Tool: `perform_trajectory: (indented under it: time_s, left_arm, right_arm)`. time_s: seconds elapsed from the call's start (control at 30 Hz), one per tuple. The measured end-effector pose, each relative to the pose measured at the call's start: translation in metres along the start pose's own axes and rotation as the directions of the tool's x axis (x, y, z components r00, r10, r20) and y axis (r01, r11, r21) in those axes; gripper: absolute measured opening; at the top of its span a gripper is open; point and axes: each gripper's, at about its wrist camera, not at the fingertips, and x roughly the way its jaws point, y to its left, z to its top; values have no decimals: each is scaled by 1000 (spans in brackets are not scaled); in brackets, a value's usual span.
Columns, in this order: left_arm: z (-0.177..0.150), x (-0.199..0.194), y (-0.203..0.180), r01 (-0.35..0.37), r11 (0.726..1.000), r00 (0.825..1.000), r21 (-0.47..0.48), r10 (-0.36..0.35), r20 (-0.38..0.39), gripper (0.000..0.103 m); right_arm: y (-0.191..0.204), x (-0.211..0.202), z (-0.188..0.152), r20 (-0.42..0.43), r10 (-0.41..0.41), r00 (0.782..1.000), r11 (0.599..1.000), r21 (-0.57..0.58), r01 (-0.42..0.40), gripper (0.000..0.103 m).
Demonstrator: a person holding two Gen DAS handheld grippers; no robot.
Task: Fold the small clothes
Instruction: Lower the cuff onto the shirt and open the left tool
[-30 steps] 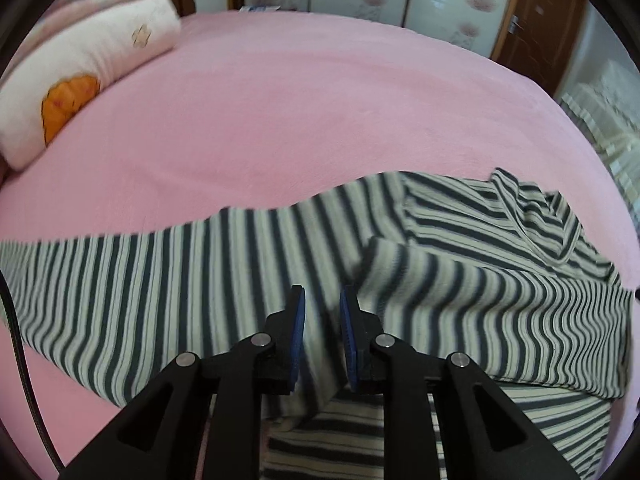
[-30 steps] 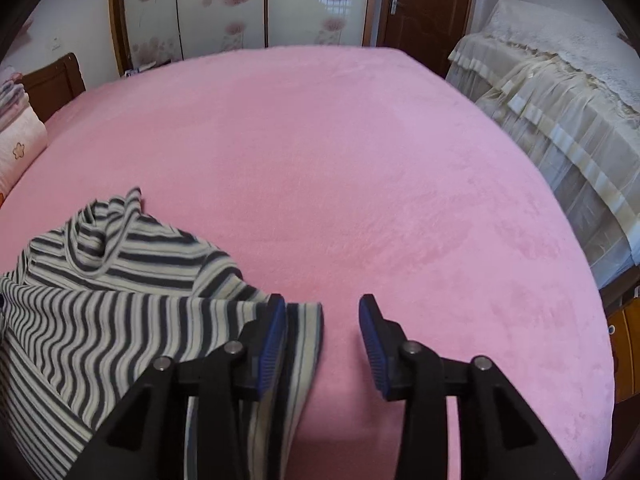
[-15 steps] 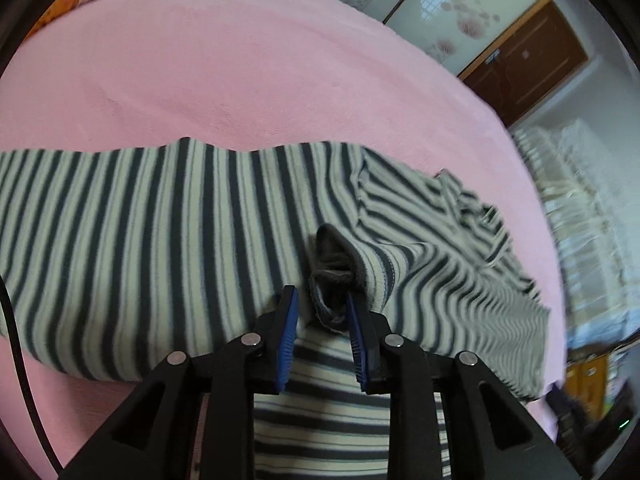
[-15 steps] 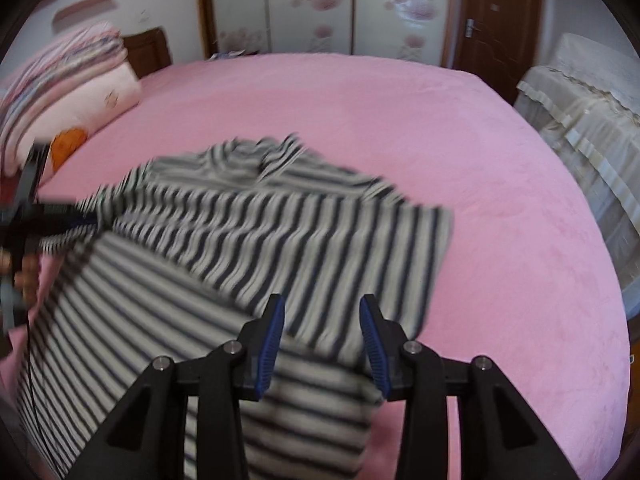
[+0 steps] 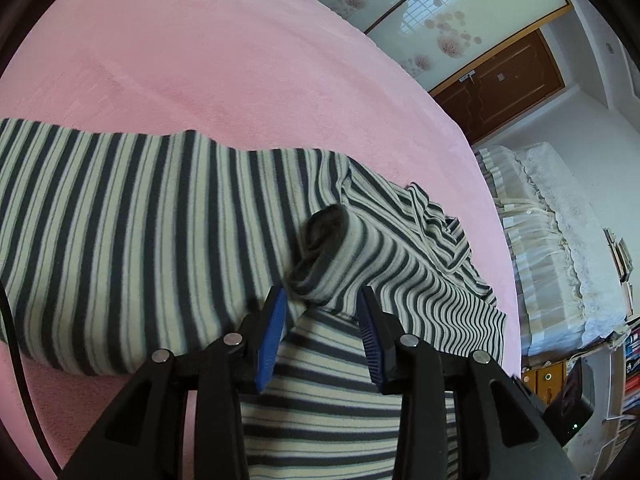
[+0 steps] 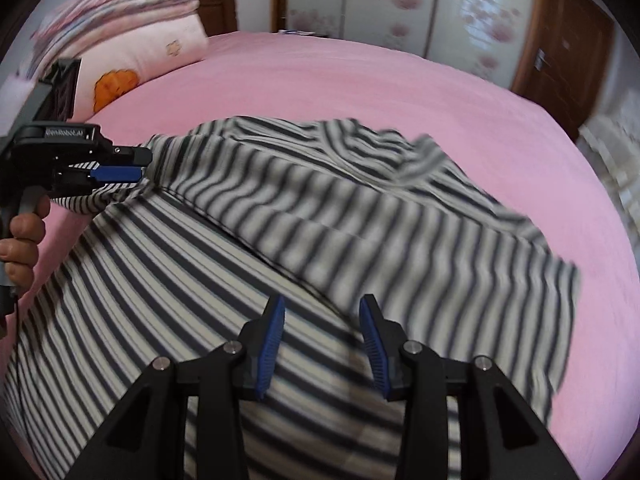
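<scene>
While the striped top (image 6: 360, 232) lies spread across the pink bed (image 6: 360, 92), its sleeve cuff (image 5: 324, 248) rests just ahead of the left gripper (image 5: 322, 300), whose jaws stand parted, empty. From there the sleeve runs rightward toward the collar. Farther from it, the right gripper (image 6: 322, 312) hovers unclenched over the body.

The left gripper (image 5: 322, 312) has its blue-padded jaws parted. From the right wrist view it sits far to the left (image 6: 120, 166), pointing right, its fingers lying level one above the other, and the person's hand (image 6: 20, 244) wraps the handle below it. The right gripper (image 6: 322, 324) points forward and slightly down, jaws spread wide with nothing between the pads.
</scene>
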Motion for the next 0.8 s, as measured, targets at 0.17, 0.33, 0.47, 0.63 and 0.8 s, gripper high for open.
perform_trajectory:
  time_s: [0.17, 0.33, 0.47, 0.63, 0.8]
  left_arm:
    - [-1, 10, -6, -3, 998, 999, 55, 5, -37, 34]
    - [8, 27, -8, -11, 998, 999, 59, 15, -51, 35]
    - [12, 34, -15, -10, 997, 999, 70, 13, -48, 9]
    - [6, 26, -29, -81, 990, 994, 113, 89, -61, 7]
    - [5, 9, -24, -127, 990, 985, 67, 134, -106, 7]
  right_arm:
    - [17, 18, 15, 1, -40, 999, 996, -79, 40, 39]
    - [16, 31, 19, -20, -40, 999, 996, -85, 38, 39]
    - [8, 36, 20, -29, 17, 999, 999, -34, -18, 21]
    - [6, 34, 22, -29, 63, 998, 998, -16, -63, 4]
    - [8, 8, 21, -5, 116, 993, 993, -2, -116, 4]
